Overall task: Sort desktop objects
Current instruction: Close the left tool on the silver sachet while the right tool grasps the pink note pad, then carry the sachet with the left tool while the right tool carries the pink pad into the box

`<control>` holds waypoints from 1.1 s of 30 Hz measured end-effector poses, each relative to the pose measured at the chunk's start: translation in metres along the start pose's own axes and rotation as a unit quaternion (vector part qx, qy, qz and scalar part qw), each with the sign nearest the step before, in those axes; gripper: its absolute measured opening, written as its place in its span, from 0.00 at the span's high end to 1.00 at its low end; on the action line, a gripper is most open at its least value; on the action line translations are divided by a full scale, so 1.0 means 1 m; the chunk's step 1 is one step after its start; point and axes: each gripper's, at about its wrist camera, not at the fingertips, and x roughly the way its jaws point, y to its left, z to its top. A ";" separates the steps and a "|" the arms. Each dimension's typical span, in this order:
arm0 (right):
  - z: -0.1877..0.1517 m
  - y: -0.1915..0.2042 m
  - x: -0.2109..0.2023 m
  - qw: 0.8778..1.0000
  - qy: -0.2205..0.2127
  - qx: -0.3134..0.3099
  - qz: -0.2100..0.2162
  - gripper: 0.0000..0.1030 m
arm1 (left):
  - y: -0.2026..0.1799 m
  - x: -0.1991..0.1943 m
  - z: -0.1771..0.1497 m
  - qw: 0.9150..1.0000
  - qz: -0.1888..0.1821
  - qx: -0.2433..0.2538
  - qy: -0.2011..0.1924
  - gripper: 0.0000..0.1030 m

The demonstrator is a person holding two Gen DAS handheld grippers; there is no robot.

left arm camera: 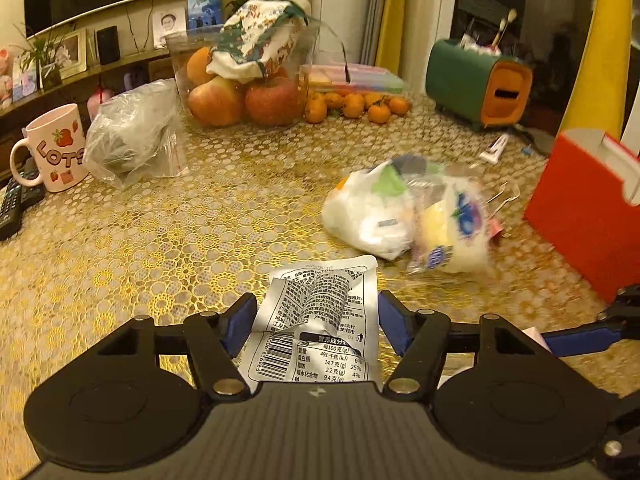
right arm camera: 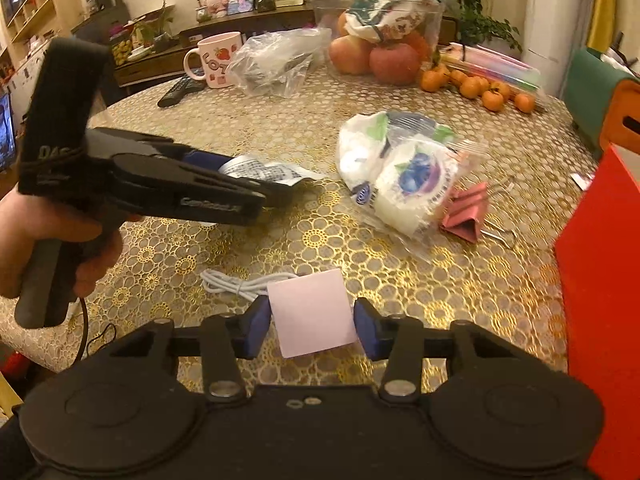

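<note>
Sorting barely begun: left gripper [left arm camera: 318,320] jaws clamped on silver snack packet [left arm camera: 320,320], right gripper [right arm camera: 308,320] jaws clamped on pink note pad [right arm camera: 312,312], both lifted over bench [left arm camera: 160,240]; snack bags [right arm camera: 400,168], pink binder clip [right arm camera: 466,212], white cable [right arm camera: 232,284] remained loose beside red box [right arm camera: 600,280]

We see a table [right arm camera: 460,280] in gold floral cloth bearing a mug [right arm camera: 214,60], a fruit bowl [right arm camera: 384,40], tangerines [right arm camera: 476,86], a white cable [right arm camera: 232,284] and, perhaps, snack bags [right arm camera: 400,168].
</note>
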 end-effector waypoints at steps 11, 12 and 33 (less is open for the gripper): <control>-0.011 -0.016 -0.060 0.999 -0.029 0.019 -0.005 0.57 | -0.041 -0.073 -0.001 0.999 -0.019 0.009 -0.028 0.37; -0.013 -0.017 -0.067 0.999 -0.032 0.020 -0.007 0.57 | -0.047 -0.080 0.000 0.999 -0.022 0.012 -0.031 0.37; -0.048 -0.072 -0.183 0.992 -0.099 0.045 -0.059 0.57 | -0.184 -0.147 0.023 0.988 -0.103 0.080 -0.079 0.37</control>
